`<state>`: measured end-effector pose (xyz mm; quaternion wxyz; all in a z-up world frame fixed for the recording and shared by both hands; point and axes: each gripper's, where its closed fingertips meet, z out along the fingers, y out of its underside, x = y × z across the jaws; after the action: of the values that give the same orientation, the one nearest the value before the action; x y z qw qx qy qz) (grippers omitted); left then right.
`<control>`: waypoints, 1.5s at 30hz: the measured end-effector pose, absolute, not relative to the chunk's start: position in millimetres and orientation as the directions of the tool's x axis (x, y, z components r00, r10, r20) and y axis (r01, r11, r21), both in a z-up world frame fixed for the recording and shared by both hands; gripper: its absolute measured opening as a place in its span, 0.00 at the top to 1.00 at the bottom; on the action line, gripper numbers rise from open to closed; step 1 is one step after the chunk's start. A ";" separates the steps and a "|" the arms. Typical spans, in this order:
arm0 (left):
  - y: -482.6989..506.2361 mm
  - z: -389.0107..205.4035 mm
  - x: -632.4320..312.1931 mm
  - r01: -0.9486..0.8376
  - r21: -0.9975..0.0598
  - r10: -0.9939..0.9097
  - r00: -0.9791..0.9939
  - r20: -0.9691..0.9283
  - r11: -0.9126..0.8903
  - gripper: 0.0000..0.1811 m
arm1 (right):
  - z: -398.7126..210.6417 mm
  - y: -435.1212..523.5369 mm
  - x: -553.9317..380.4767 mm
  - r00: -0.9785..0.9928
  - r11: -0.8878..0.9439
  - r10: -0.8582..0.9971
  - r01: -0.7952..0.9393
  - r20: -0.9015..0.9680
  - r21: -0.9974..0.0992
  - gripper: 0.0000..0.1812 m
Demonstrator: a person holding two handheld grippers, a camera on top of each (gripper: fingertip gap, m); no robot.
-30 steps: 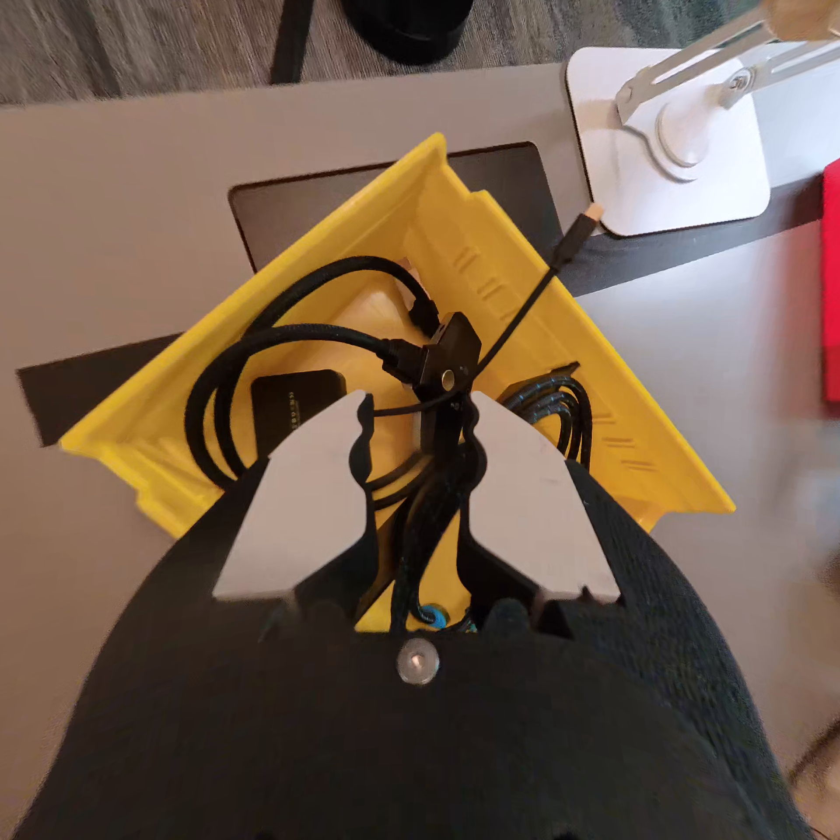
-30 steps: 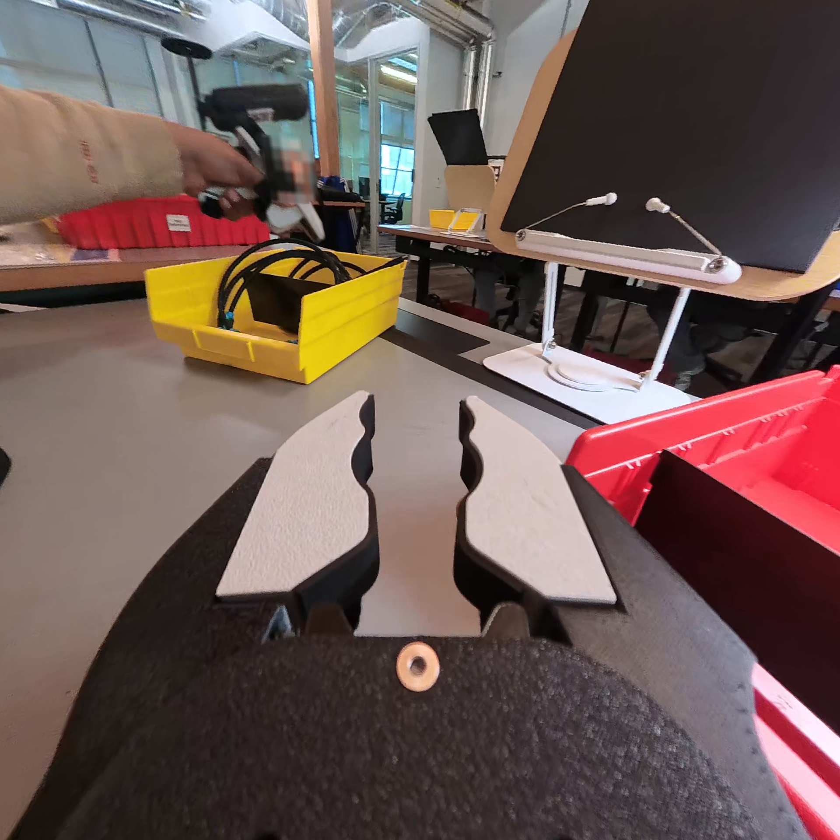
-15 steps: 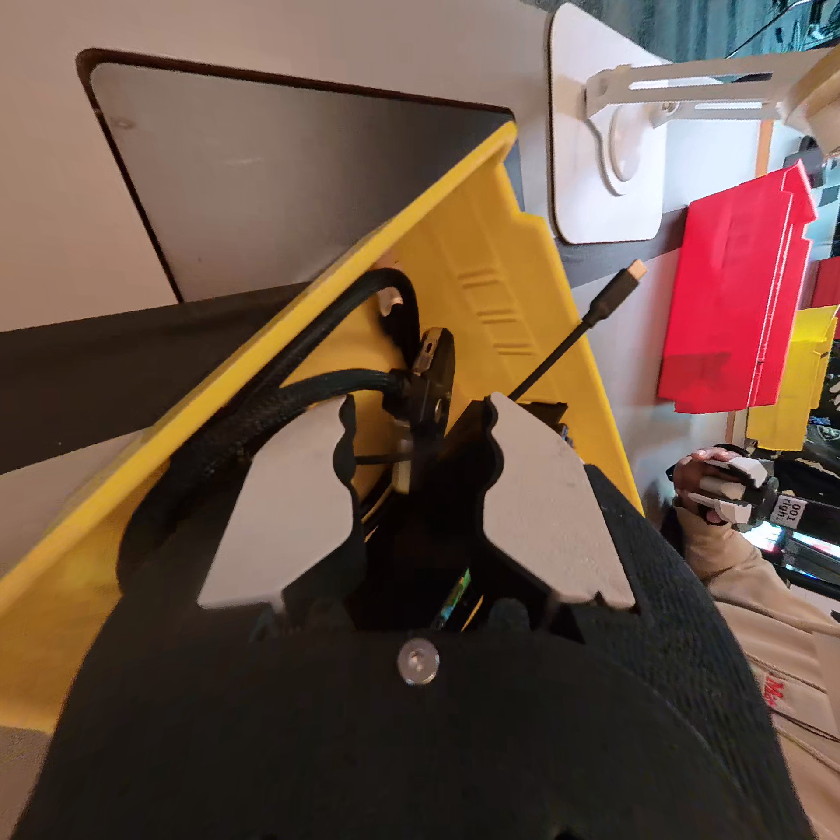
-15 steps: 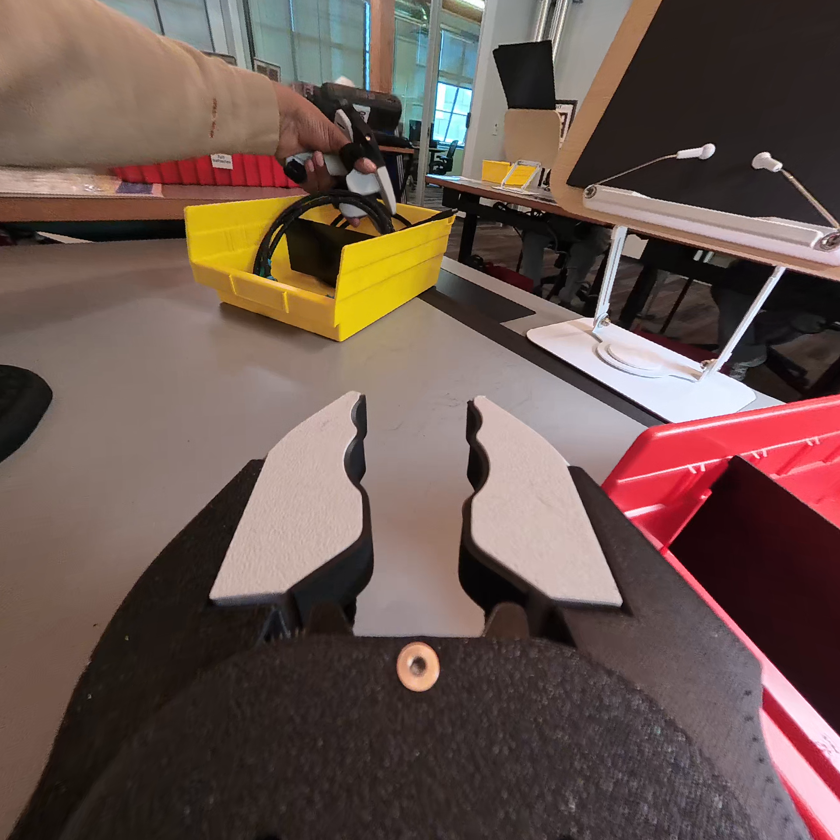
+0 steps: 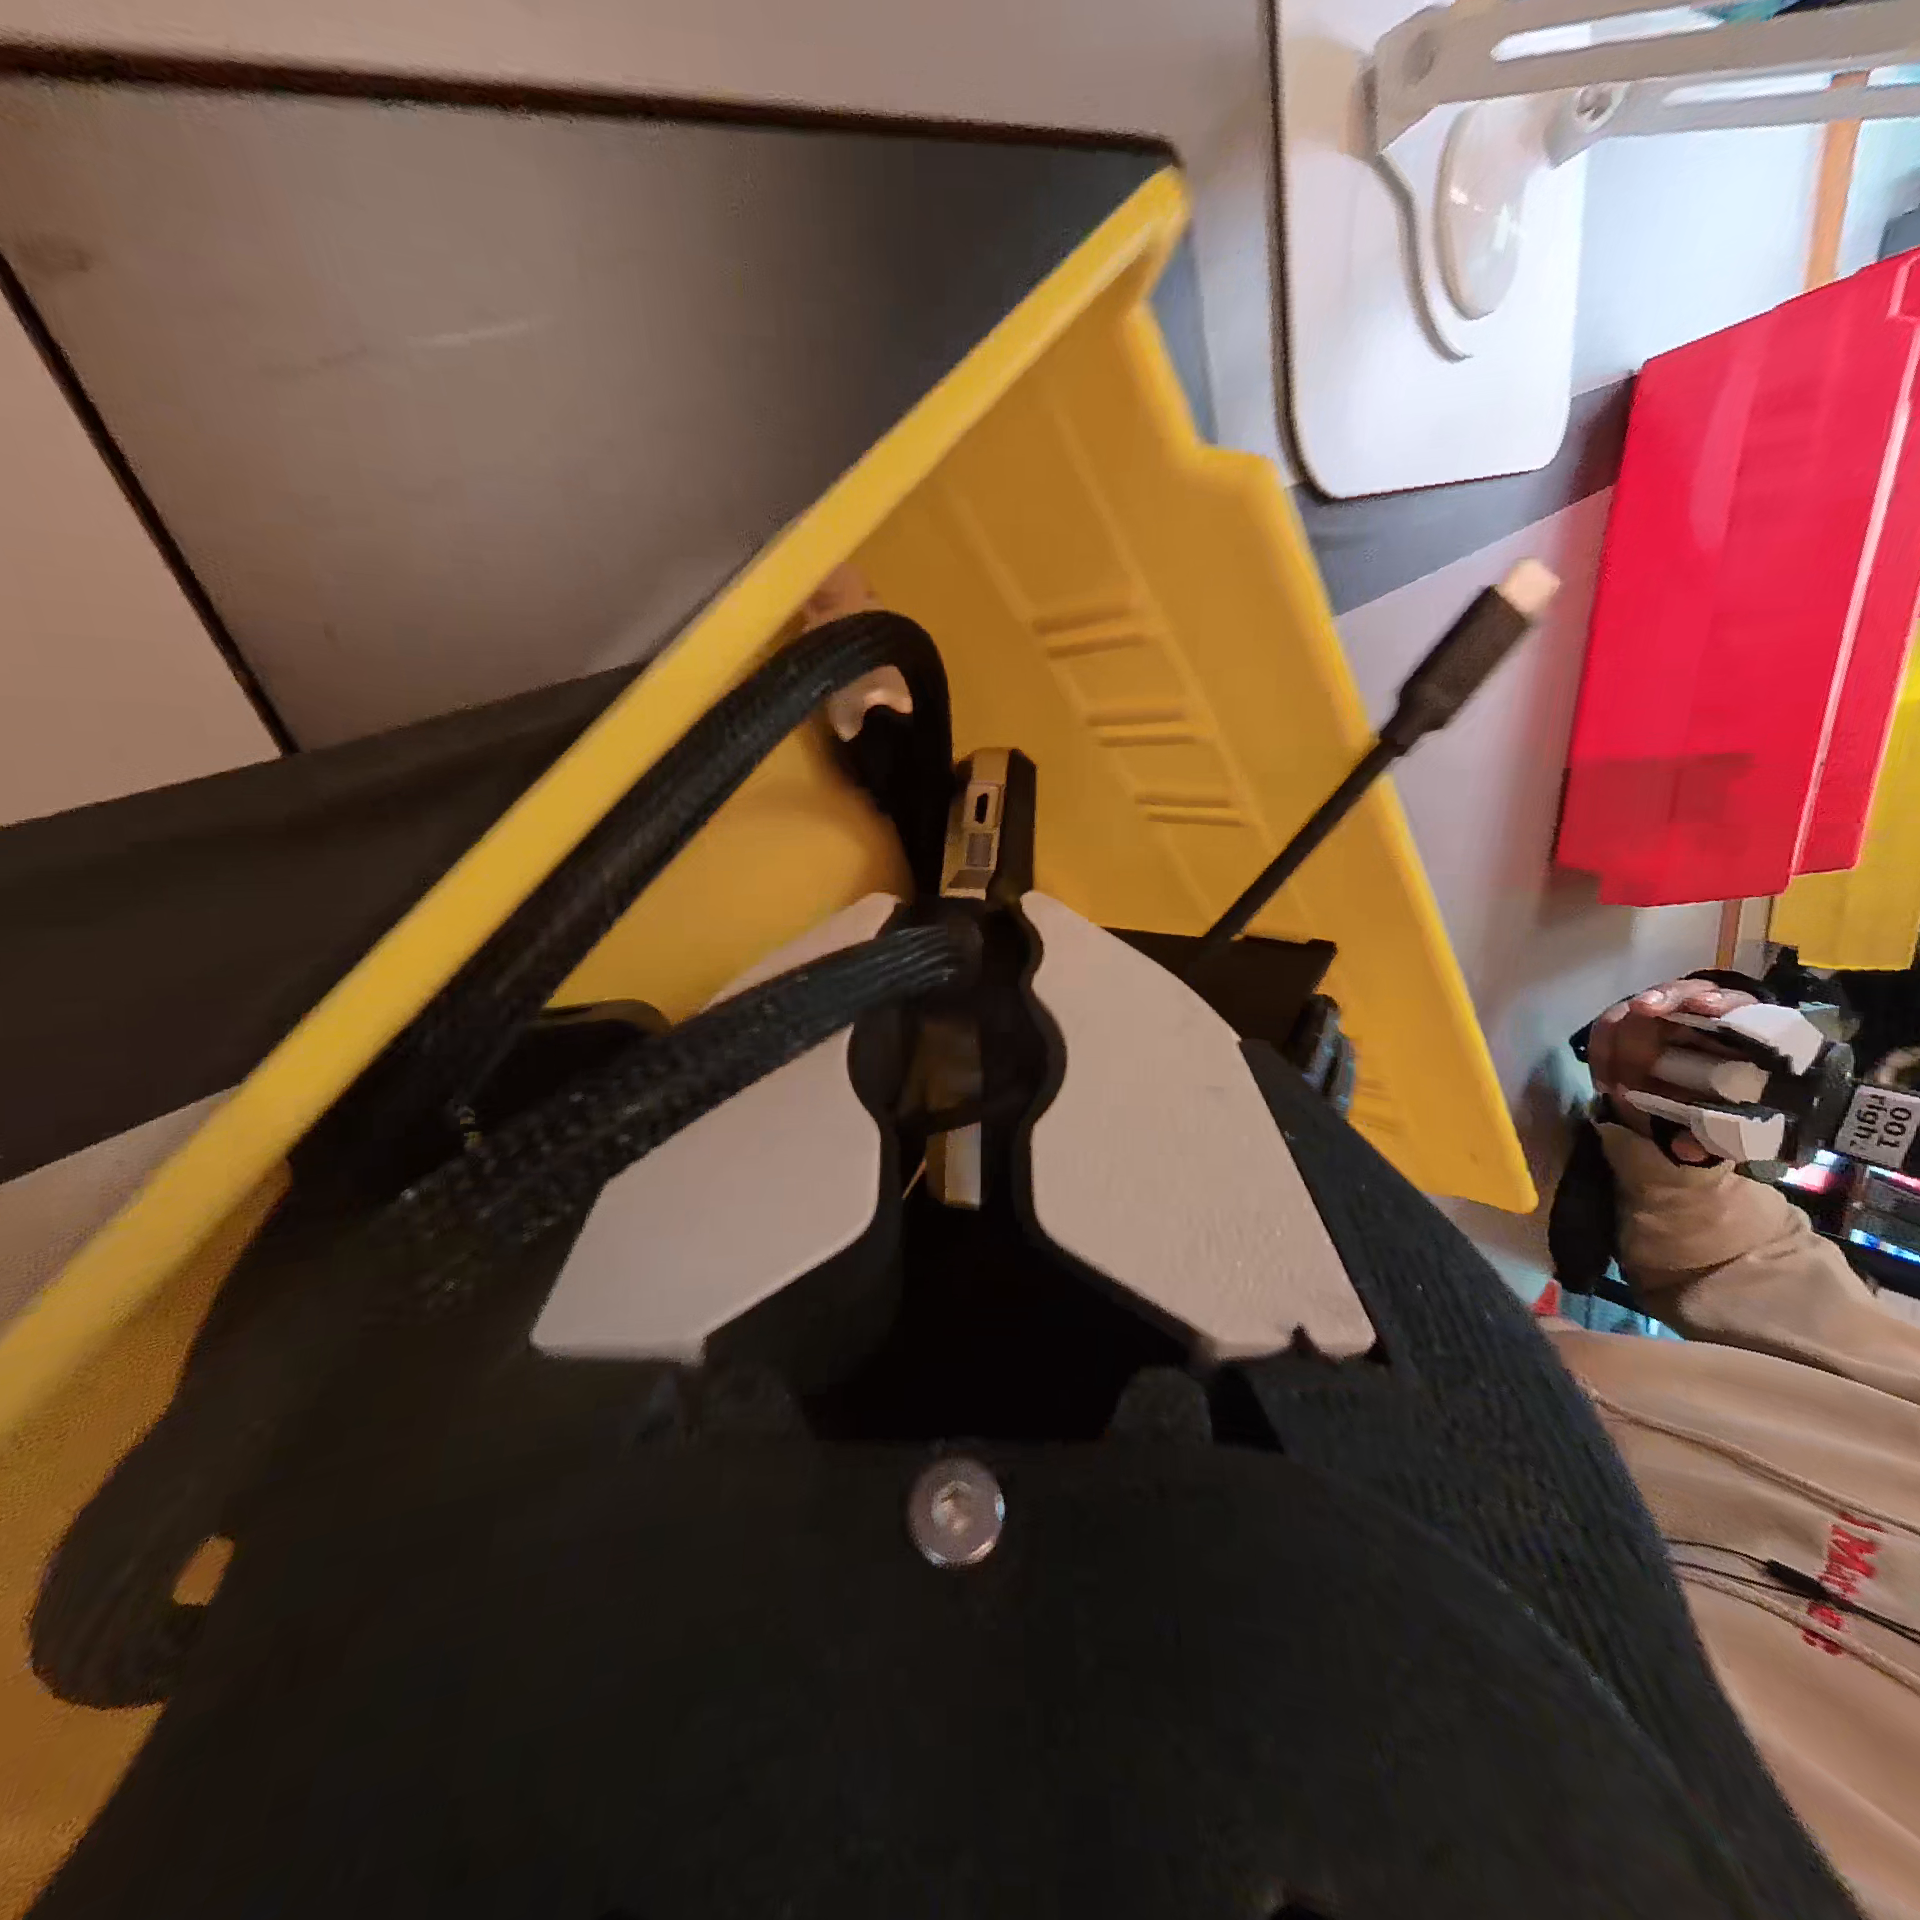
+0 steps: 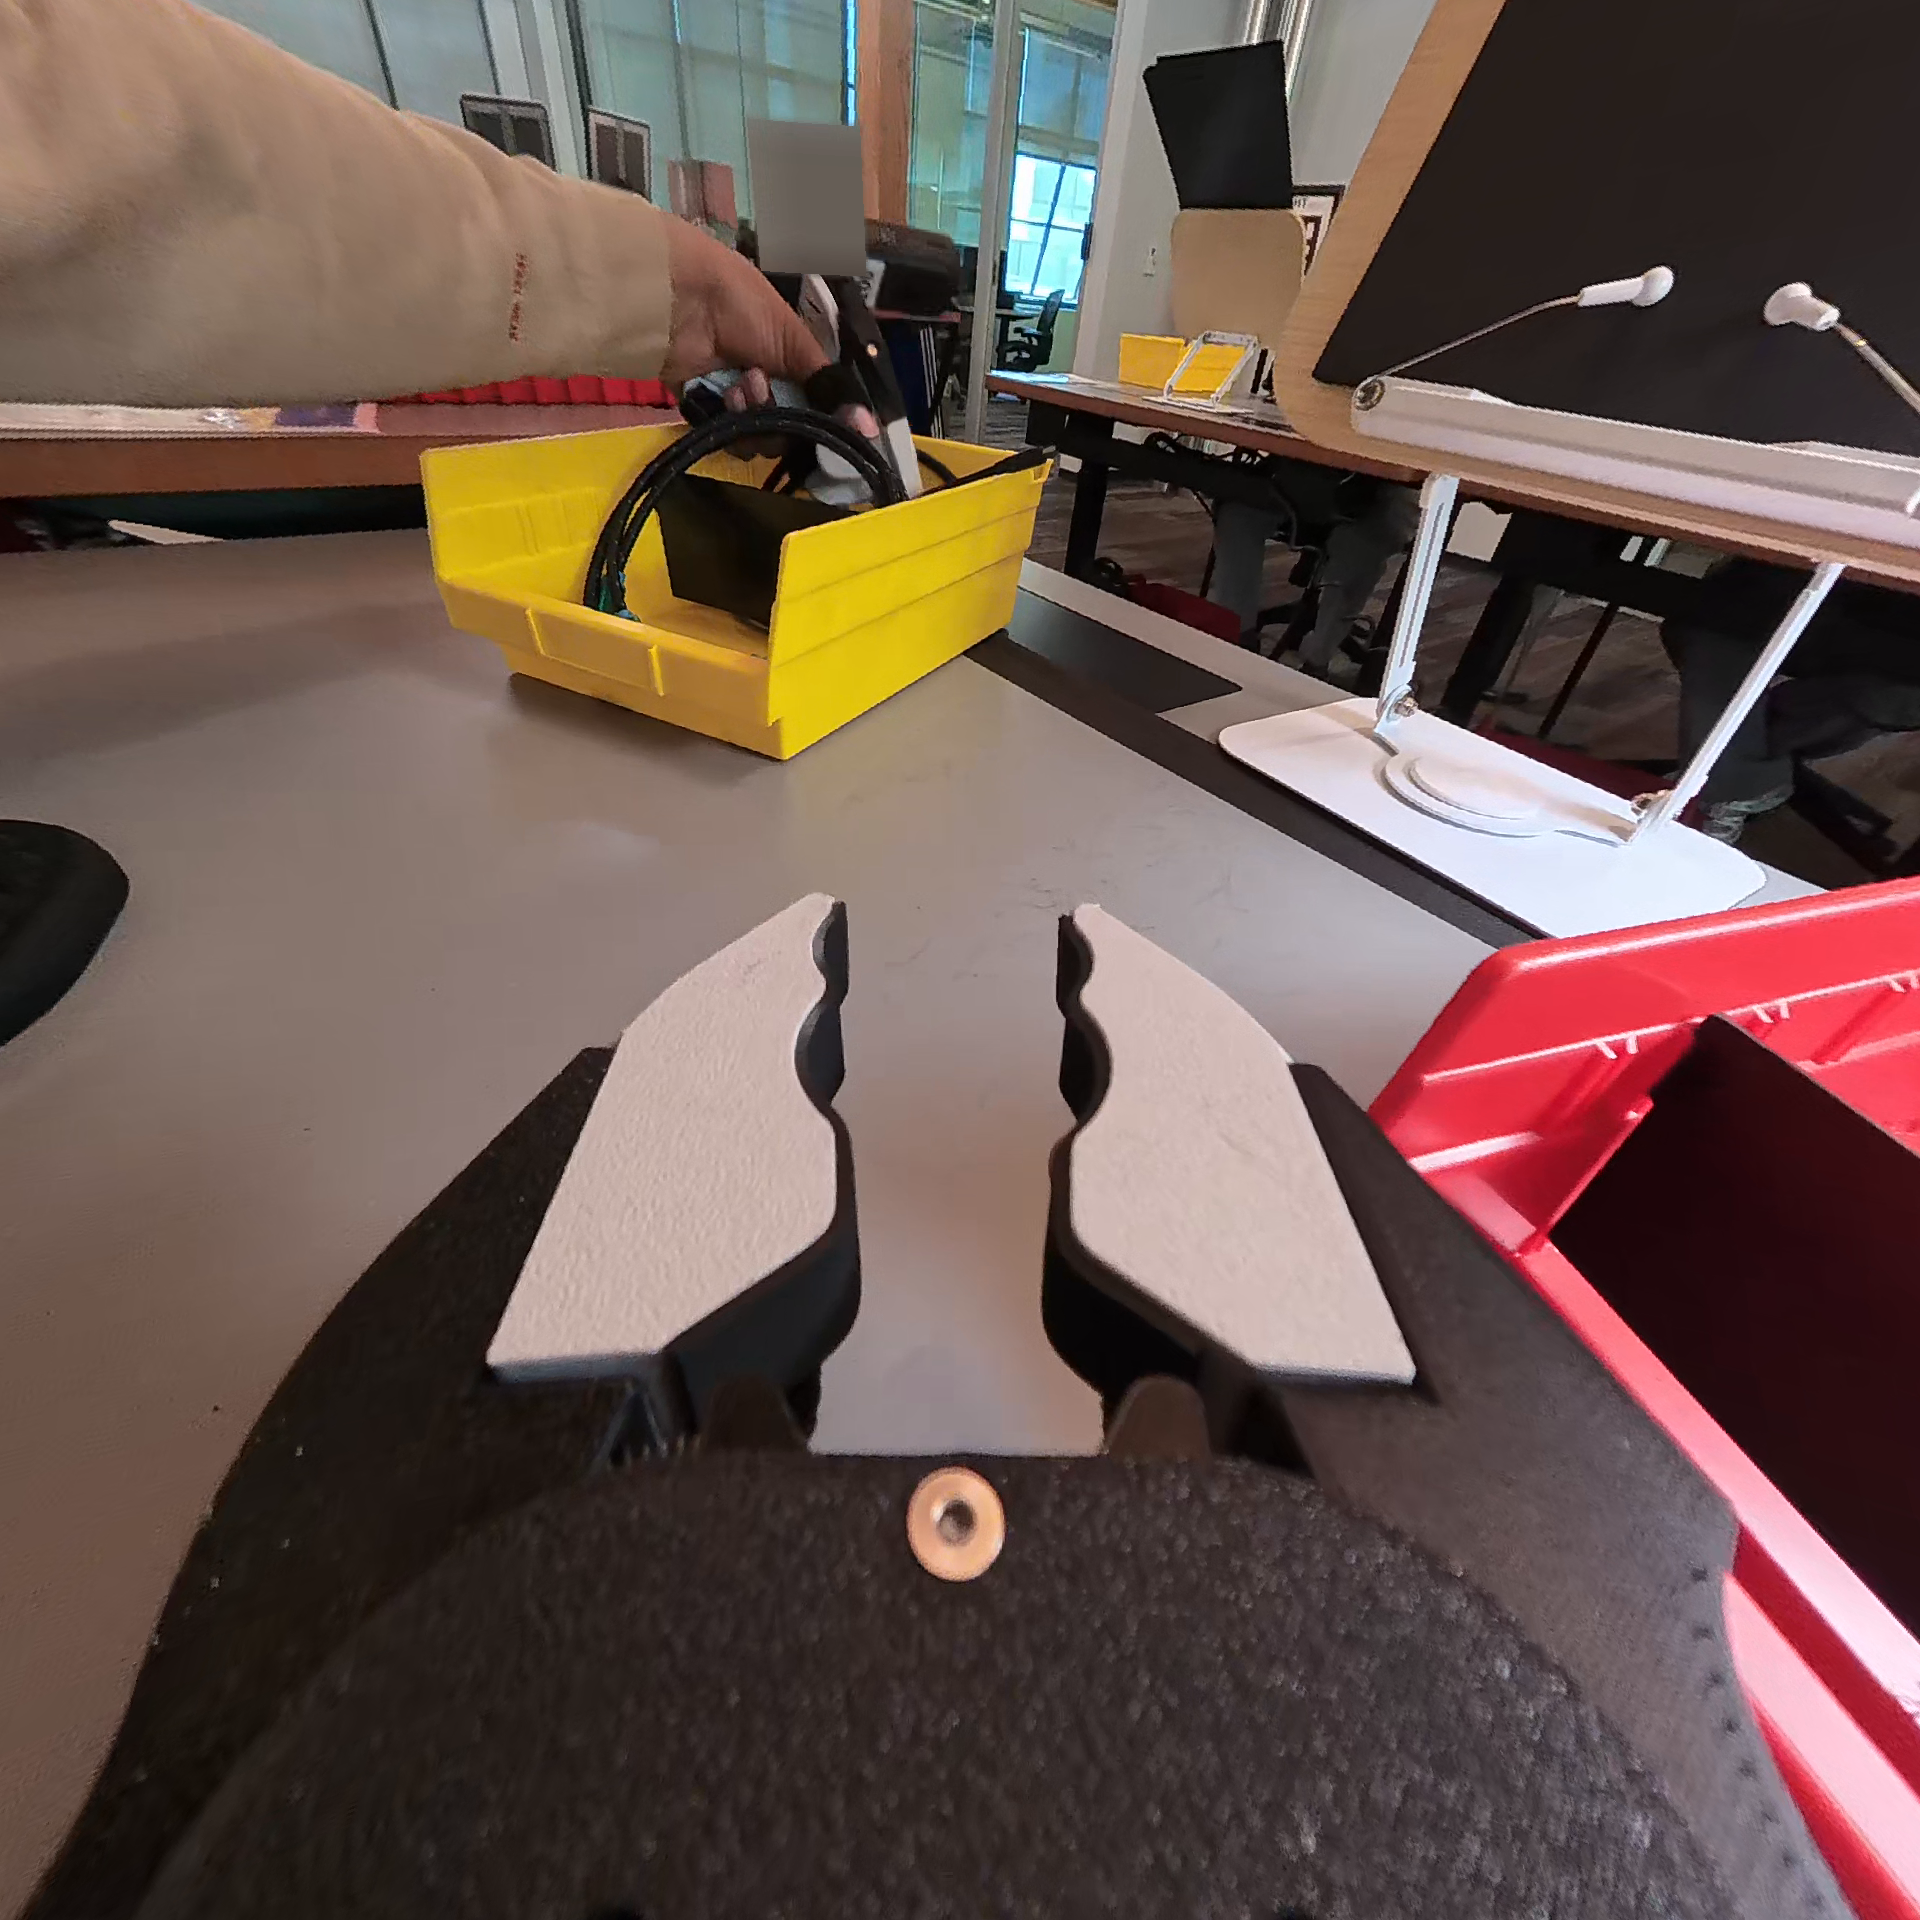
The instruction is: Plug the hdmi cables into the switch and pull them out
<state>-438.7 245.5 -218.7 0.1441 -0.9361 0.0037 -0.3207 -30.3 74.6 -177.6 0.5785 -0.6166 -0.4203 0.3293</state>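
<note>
My left gripper (image 5: 971,920) was down inside the yellow bin (image 5: 1143,582), jaws nearly closed, tips pinching the HDMI switch (image 5: 987,831), a small black-and-metal block standing on edge. Part of it ran back between the fingers (image 5: 1164,1122). Two braided black HDMI cables (image 5: 665,790) came into the switch from the left; one looped up along the bin's rim, the other crossed over my left finger. A thin black cable with a small metal plug (image 5: 1465,665) stuck up out of the bin to the right, plug end free in the air. A black box (image 6: 727,545) sat in the bin too.

My right gripper (image 6: 951,935) was low over the grey table (image 6: 312,831), well apart from the yellow bin, jaws parted, nothing between them. A red bin (image 6: 1558,1029) was just to its right, a white stand base (image 6: 1351,769) farther off.
</note>
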 end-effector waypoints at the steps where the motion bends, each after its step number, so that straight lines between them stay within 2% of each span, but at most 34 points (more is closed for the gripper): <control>1: 245.6 -212.0 -438.6 0.080 -0.298 -0.117 0.800 0.588 -0.951 0.91 | -177.5 74.8 -30.1 0.430 0.022 0.899 0.136 0.079 -0.990 0.79; 8: 250.6 -139.8 -445.6 0.051 -0.518 -0.212 0.875 0.435 -0.854 0.92 | -175.6 72.7 -30.8 0.429 0.032 0.899 0.139 0.089 -0.990 0.80; 13: 256.2 -78.3 -439.2 0.042 -0.715 -0.276 0.905 0.322 -0.698 0.91 | -173.6 70.3 -31.1 0.430 0.047 0.897 0.143 0.105 -0.989 0.80; 15: 254.2 -55.5 -429.9 0.034 -0.772 -0.311 0.903 0.296 -0.634 0.89 | -172.9 69.0 -31.7 0.429 0.053 0.896 0.145 0.112 -0.988 0.80; 16: 253.2 -45.1 -426.2 0.023 -0.798 -0.323 0.907 0.270 -0.603 0.92 | -172.6 68.3 -32.1 0.429 0.056 0.896 0.146 0.114 -0.988 0.80; 19: 249.7 -13.5 -416.8 0.001 -0.860 -0.346 0.915 0.206 -0.510 0.92 | -171.4 65.9 -33.4 0.427 0.066 0.896 0.148 0.124 -0.987 0.81; 25: 240.7 40.9 -404.1 0.007 -0.915 -0.358 0.919 0.166 -0.404 0.92 | -171.2 62.5 -35.5 0.424 0.089 0.893 0.161 0.151 -0.983 0.81; 39: 220.7 129.7 -389.6 -0.013 -0.961 -0.353 0.932 0.088 -0.276 0.92 | -171.2 60.3 -36.4 0.423 0.115 0.888 0.176 0.180 -0.978 0.81; 45: 215.5 141.4 -377.8 -0.008 -0.950 -0.357 0.928 0.110 -0.313 0.91 | -171.3 59.9 -36.6 0.423 0.119 0.887 0.180 0.186 -0.976 0.81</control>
<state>-377.8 215.5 141.4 0.5748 -0.7959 0.1148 -0.1517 -36.6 59.9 -171.3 0.5984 -0.5944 -0.4489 0.2953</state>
